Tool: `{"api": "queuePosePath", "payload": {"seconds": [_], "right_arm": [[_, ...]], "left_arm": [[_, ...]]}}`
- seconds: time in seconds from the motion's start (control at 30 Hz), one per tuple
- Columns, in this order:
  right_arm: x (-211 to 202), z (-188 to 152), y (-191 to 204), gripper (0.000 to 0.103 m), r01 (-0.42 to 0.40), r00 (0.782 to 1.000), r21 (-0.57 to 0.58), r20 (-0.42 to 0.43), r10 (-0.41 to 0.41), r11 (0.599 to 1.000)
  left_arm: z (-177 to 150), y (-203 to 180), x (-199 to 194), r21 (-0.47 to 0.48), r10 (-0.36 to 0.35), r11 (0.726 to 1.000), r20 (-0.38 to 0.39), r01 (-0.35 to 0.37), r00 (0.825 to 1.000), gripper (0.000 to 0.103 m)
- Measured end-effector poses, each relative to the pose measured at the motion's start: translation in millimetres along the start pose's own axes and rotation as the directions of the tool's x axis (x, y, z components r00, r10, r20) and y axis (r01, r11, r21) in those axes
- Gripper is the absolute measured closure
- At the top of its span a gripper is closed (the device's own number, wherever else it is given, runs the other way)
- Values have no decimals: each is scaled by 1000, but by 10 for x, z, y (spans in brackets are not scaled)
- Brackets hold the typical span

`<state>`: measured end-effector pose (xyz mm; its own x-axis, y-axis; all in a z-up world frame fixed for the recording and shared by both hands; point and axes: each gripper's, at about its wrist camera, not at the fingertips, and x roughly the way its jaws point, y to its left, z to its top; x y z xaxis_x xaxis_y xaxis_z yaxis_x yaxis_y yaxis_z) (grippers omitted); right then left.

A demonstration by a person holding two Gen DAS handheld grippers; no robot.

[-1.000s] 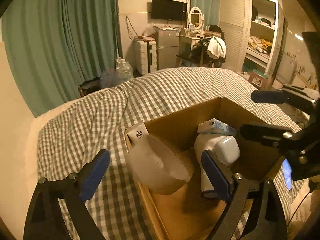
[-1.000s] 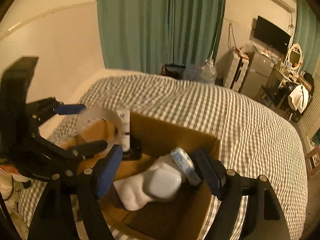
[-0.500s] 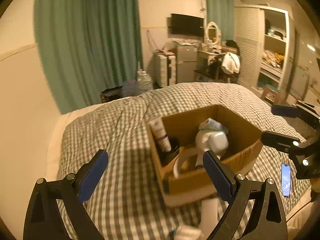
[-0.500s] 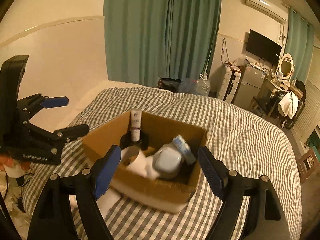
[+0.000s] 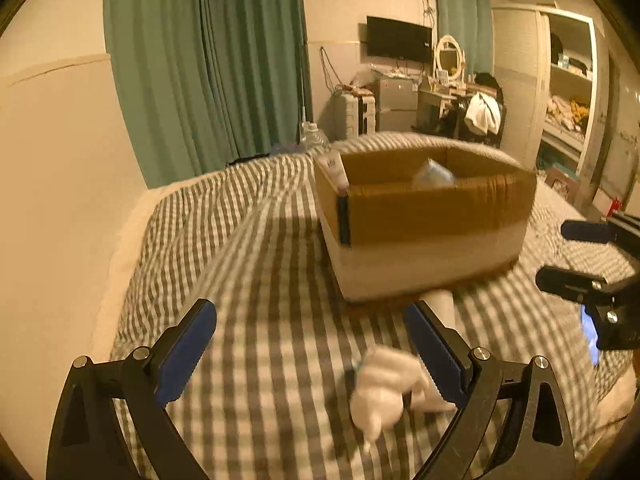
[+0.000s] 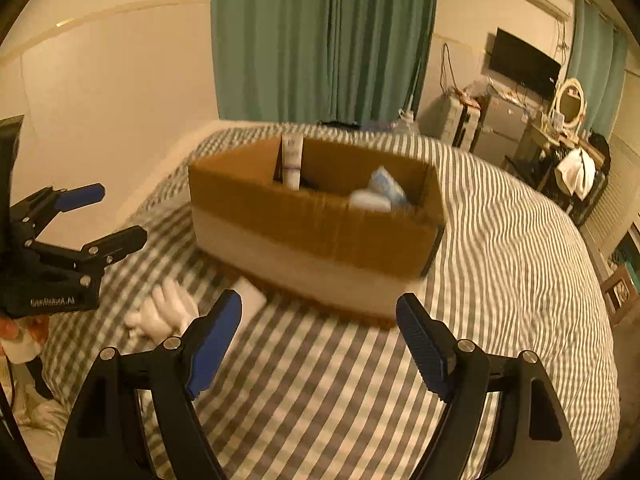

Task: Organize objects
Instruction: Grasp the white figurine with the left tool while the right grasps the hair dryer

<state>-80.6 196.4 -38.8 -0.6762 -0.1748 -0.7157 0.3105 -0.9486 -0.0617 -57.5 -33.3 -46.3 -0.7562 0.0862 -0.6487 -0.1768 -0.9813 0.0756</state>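
Several toiletries already sit in the cardboard box (image 6: 316,220) on the bed (image 6: 500,280); crumpled white socks (image 5: 386,384) remain outside nearby, with left gripper (image 5: 312,354) and right gripper (image 6: 320,344) both spread, empty.

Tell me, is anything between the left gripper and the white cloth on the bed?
Nothing visible is. The white cloth lies on the checked bedcover just ahead of the open left gripper, near its right finger. The box stands further back, behind the cloth.
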Motion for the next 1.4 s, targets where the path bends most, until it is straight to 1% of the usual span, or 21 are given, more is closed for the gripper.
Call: {"api": "queuePosePath", "payload": {"seconds": [0.07,0.17,0.27,0.33,0.43,0.5,0.57,0.6,0.63,0.7,0.77,0.83,0.9,1.0,1.07,1.17,1.23,1.3,1.4], "right_arm": [[74,-100,16,23,16,1000,8,-24,-15,1000],[163,-187,25,23,6,998,28,-55,-4,1000],[235,-253,47,23,2,997,39,-73,1,999],[266,-283,74,23,-4,996,36,-83,7,999],[306,-337,136,23,-11,995,21,-98,13,1000],[326,-322,180,23,-11,995,16,-103,13,1000],[342,-339,206,23,-12,994,13,-110,13,1000],[342,-352,216,23,-13,994,13,-113,14,1000],[350,-357,232,23,-13,993,11,-116,14,1000],[356,-349,263,23,-13,993,6,-121,13,1000],[372,-357,297,23,-13,992,3,-126,13,1000],[392,-361,335,23,-16,991,-1,-130,16,1000],[419,-364,397,23,-22,991,-8,-134,21,1000],[444,-351,502,23,-35,991,-21,-127,32,999],[452,-336,574,23,-48,993,-28,-114,44,998],[514,-299,711,23,-60,993,-41,-106,55,997],[606,-275,803,23,-64,992,-41,-115,59,997],[735,-262,876,24,-62,988,-32,-140,57,998],[946,-266,975,24,-69,981,-20,-181,65,997]], "left_arm": [[-137,-59,59,4,-16,1000,-25,16,1000,5],[-298,-152,129,19,-40,999,-64,41,997,5],[-431,-229,234,42,-36,998,-98,40,995,5],[-501,-246,298,49,-34,998,-110,39,993,5],[-560,-214,366,26,-66,997,-86,68,994,6],[-570,-196,381,11,-98,995,-74,99,992,17],[-595,-235,401,27,-140,989,-77,142,987,48],[-603,-267,411,35,-169,984,-85,172,982,56],[-607,-298,413,40,-178,982,-88,182,980,60],[-615,-313,393,43,-175,983,-83,179,981,60],[-608,-271,362,17,-179,983,-86,181,980,60],[-574,-227,286,8,-168,986,-70,169,983,60],[-531,-171,165,12,-135,991,-39,135,990,60],[-429,-35,78,7,-103,995,-2,103,995,60],[-414,56,35,4,-60,998,19,60,998,60],[-418,188,63,-7,-7,1000,22,7,1000,60],[-442,280,118,-23,16,1000,11,-15,1000,60],[-482,340,173,-44,22,999,-5,-22,1000,60],[-516,416,215,-65,12,998,-10,-12,1000,60]]}}
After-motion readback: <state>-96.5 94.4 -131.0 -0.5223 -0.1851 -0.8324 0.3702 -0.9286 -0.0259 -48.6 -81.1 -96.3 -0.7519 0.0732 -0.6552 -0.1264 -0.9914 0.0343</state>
